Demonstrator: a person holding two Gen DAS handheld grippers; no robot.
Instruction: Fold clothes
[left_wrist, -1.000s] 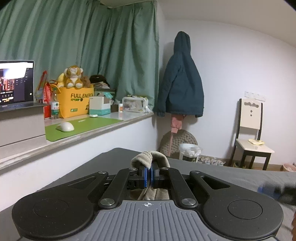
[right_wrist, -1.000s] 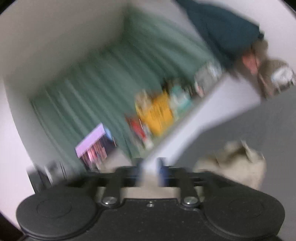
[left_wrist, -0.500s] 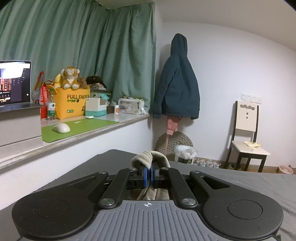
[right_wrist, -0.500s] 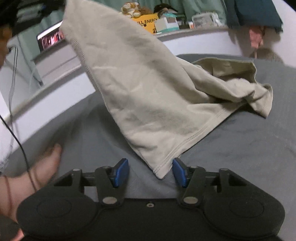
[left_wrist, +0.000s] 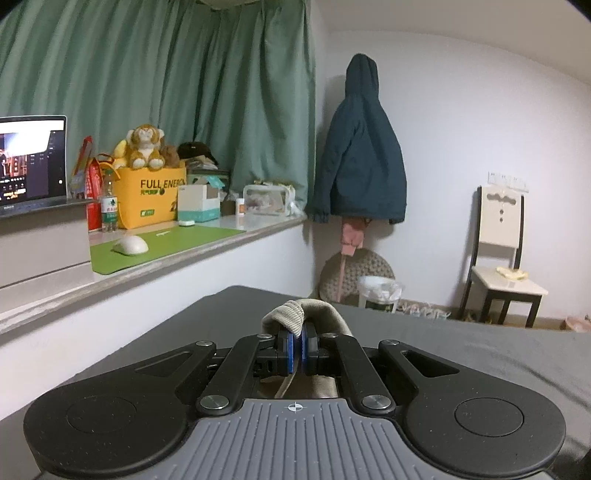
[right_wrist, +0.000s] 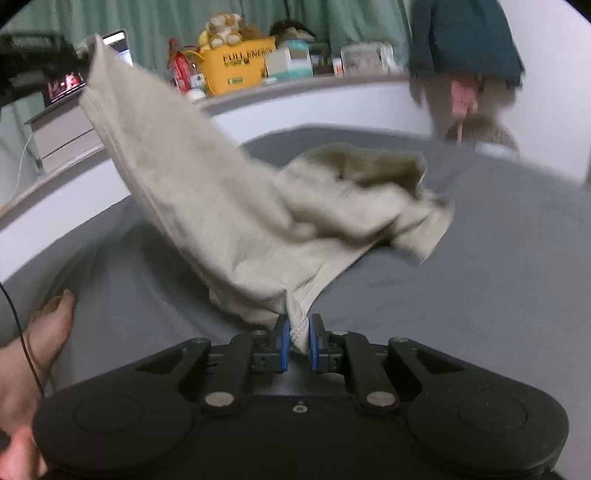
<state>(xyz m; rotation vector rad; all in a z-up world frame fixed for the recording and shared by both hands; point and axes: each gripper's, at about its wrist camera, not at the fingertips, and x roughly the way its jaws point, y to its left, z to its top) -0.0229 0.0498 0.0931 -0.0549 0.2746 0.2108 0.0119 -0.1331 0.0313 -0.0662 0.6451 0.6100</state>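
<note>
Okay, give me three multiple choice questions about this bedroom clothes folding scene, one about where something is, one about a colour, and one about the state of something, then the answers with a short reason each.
1. Where is the toy monkey?
A. On the chair seat
B. On top of the yellow box on the ledge
C. On the bed

2. What colour is the garment being handled?
A. Beige
B. Red
C. Navy

3. How does the garment lie?
A. Folded flat on the bed
B. Hanging on the wall
C. One end lifted, the rest crumpled on the bed

Answers:
1. B, the monkey sits on the yellow box beside the curtain.
2. A, the cloth is pale beige against the grey bed.
3. C, the left gripper holds one end high, while the right gripper is closing on a lower hem corner between its pads.
</note>
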